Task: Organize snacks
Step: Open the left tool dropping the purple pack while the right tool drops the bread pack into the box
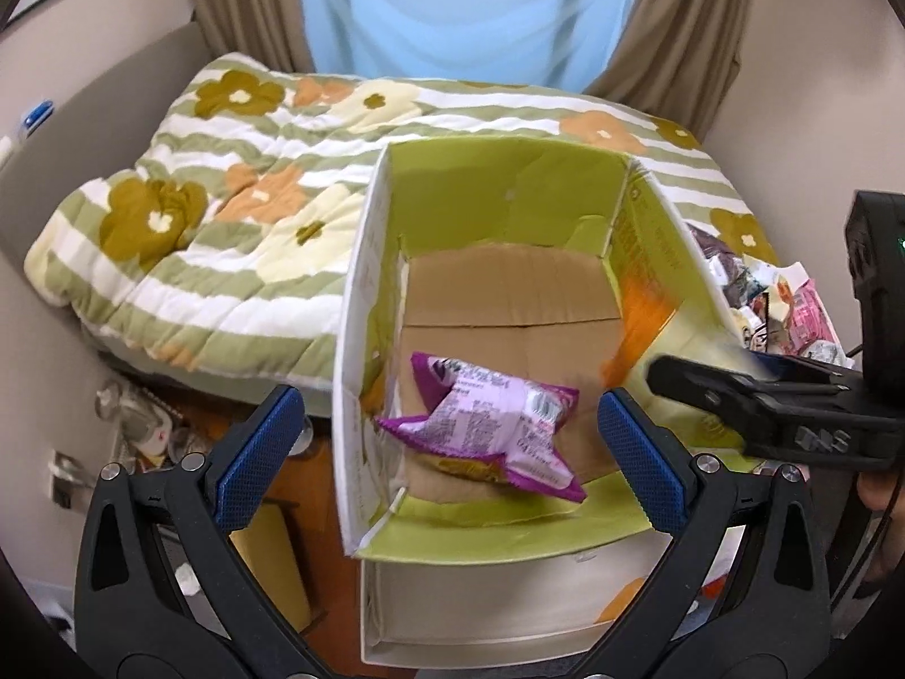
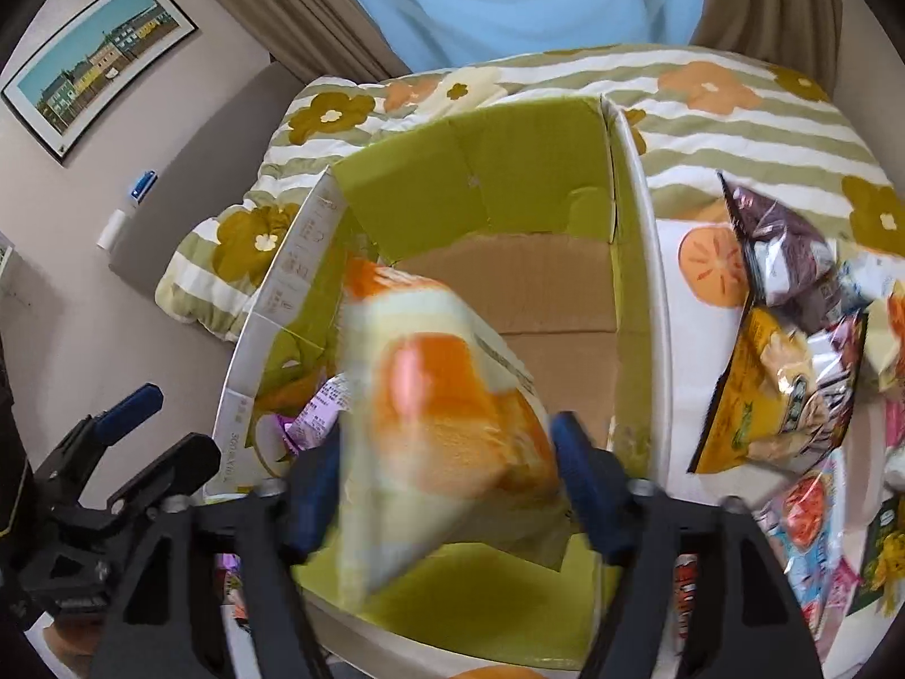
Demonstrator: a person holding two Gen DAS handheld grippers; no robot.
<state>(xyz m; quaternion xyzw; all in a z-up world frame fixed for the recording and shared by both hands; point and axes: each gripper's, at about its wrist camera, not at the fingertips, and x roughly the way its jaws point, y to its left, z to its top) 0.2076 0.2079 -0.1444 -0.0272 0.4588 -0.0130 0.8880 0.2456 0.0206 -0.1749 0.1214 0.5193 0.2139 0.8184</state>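
Hovering spread and empty, my left gripper [image 1: 447, 441] frames a purple snack bag [image 1: 486, 424] lying in the open box [image 1: 509, 532]. From the right wrist, my right gripper [image 2: 447, 486] pinches an orange-and-cream packet [image 2: 435, 413] above that box.

Soft daylight through blue curtain [image 1: 469, 11], even, shadows faint. Fisheye bends walls; black vignette at corners. Left wrist view mostly sharp, box [image 1: 509, 181] edge smeared at right. Right wrist view: orange packet [image 2: 441, 413] heavily motion-blurred; snack pile [image 2: 792, 339] slightly soft.
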